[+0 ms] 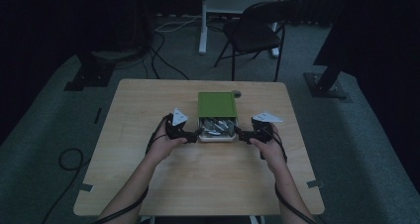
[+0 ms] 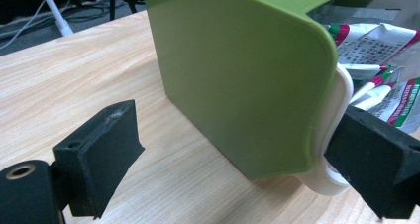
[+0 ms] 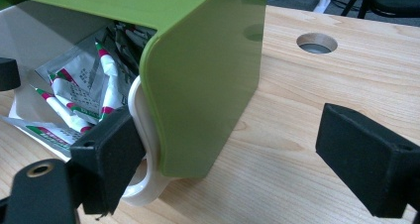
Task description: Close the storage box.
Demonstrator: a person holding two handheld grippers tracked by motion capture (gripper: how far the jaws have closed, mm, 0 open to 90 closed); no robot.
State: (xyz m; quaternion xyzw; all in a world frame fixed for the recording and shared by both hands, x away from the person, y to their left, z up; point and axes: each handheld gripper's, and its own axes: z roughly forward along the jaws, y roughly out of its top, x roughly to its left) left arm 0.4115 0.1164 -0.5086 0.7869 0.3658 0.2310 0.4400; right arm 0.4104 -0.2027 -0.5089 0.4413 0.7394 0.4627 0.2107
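The green box (image 1: 217,105) with its white drawer (image 1: 216,138) sits mid-counter (image 1: 198,179) between both hands, the left gripper (image 1: 194,134) and right gripper (image 1: 241,133) each spread wide at its near corners.

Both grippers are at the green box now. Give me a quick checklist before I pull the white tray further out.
1. Left gripper at tray handle: ok, one jaw against it.
2. Left jaws closed on handle: not ok, open.
3. Right gripper at the other handle: ok, beside it.
4. Right jaws closed: not ok, open.
5. Green box flat on table: ok.
6. Packets snagging on the lid: cannot tell.
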